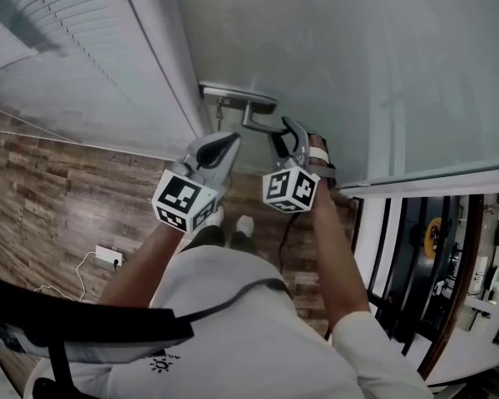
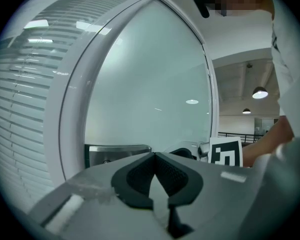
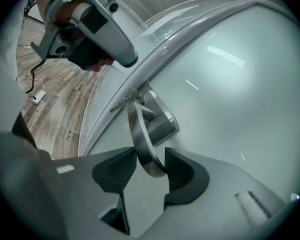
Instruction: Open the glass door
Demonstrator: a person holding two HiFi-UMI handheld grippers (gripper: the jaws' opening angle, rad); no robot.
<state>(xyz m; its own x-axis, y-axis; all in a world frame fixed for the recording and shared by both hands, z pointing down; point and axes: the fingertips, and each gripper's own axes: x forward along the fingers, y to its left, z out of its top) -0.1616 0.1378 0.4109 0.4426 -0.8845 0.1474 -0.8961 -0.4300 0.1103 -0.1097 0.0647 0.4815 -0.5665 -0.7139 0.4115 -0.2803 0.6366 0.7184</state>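
The right gripper (image 3: pixel 151 155) clamped the curved brushed-metal lever handle (image 3: pixel 138 129) at lower centre, apparently to turn it; the left gripper (image 2: pixel 155 155), jaws together, hung empty.

Light: soft, even indoor brightness; ceiling lamps (image 2: pixel 260 92) glow in the left gripper view.
Glare: pale reflected streaks across the glass door (image 2: pixel 150 84).
Distortion: fisheye bending, dark corners in both gripper views.
Focus: nearest foreground soft.
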